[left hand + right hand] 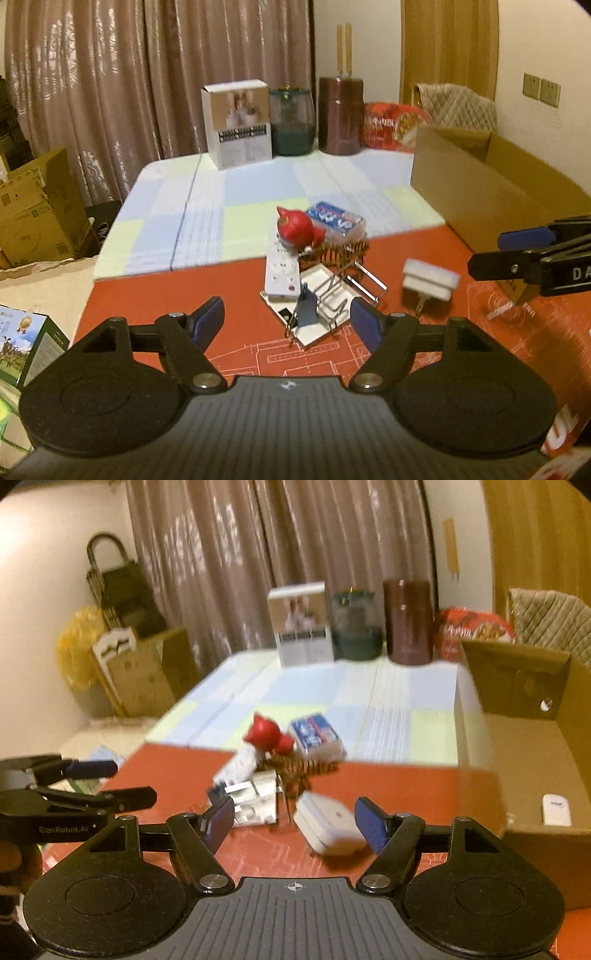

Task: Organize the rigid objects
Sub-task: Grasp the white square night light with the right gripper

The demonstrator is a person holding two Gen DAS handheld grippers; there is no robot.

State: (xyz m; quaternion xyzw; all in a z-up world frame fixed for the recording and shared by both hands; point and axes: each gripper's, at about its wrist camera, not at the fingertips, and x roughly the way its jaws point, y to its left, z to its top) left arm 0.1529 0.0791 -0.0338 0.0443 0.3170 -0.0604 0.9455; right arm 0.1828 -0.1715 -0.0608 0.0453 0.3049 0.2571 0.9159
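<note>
A pile of rigid items lies on the red mat (184,306): a red toy figure (297,227), a clear box with a blue-and-white label (338,219), a white remote (282,273), a woven basket (340,251) and a wire rack (340,291). My left gripper (288,319) is open just short of the pile, nothing between its pads. A white plug adapter (330,825) lies apart to the right. My right gripper (295,823) is open around it in the right wrist view, the adapter close to the right pad, not pressed. Each gripper shows in the other's view: right gripper (495,251), left gripper (125,783).
An open cardboard box (524,738) stands at the right with a small white device (556,808) inside. At the back of the checked cloth stand a white carton (238,123), a dark glass jar (291,122), a brown canister (340,114) and a red tin (391,125). More cartons sit off the table's left.
</note>
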